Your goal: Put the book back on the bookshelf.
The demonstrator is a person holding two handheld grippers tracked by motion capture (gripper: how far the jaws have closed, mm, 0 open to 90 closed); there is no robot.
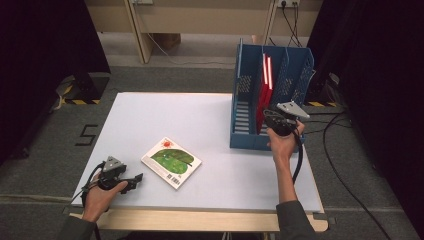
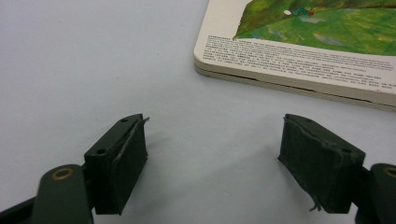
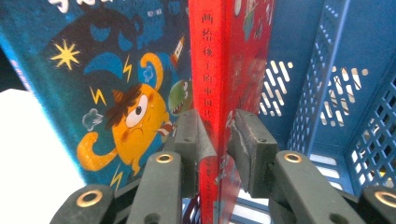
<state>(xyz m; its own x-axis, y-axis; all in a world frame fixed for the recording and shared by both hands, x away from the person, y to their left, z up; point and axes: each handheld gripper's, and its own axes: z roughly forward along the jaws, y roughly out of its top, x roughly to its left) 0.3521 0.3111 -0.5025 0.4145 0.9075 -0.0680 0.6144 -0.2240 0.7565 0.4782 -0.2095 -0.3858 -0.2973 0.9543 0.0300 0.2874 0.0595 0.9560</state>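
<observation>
A blue file rack (image 1: 295, 75) stands at the table's right rear. A red book (image 1: 265, 82) stands upright in one of its slots. My right gripper (image 1: 272, 119) is at the rack's front, shut on the lower spine of the red book (image 3: 219, 56), one pad on each side of it. In the right gripper view a blue book (image 3: 126, 70) with an orange cartoon monster stands against the red one. A green-covered book (image 1: 171, 162) lies flat near the table's front. My left gripper (image 1: 135, 181) rests left of it, open and holding nothing (image 2: 215, 135), facing the corner of that book (image 2: 299, 60).
The white table (image 1: 200, 115) has open surface between the flat book and the rack. The perforated walls of the rack (image 3: 327, 93) close in on the right of the red book. Cables lie on the floor to the right of the table.
</observation>
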